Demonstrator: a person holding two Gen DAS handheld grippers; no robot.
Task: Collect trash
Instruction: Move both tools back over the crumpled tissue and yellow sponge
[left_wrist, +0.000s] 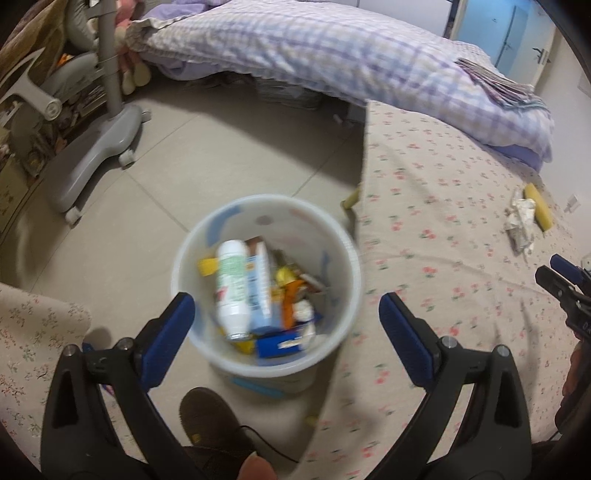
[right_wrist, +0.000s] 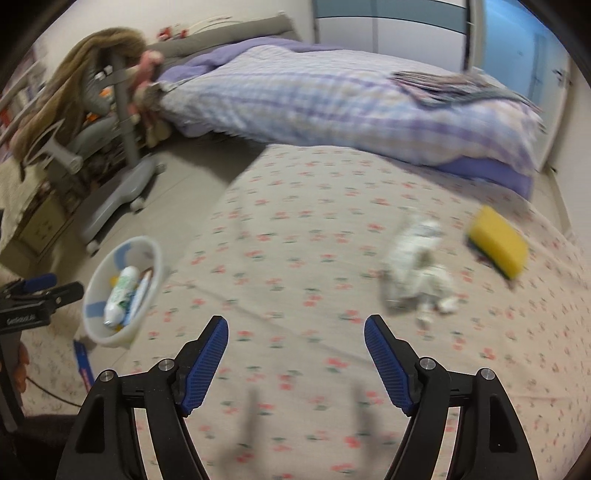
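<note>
Most of the collecting looks done: the white bin (left_wrist: 266, 284) on the floor beside the bed (right_wrist: 295, 266) already holds a white bottle (left_wrist: 232, 288), a blue carton (left_wrist: 260, 284) and assorted wrappers. The left tool (left_wrist: 286, 319) hangs spread wide and empty above the bin, and the right tool (right_wrist: 295, 356) is likewise wide open with nothing in it over the flowered sheet. By my reading, 2 things remain on the bed, well apart from the bin: crumpled white paper (right_wrist: 417, 269) and, near it, a yellow sponge (right_wrist: 496, 242).
</note>
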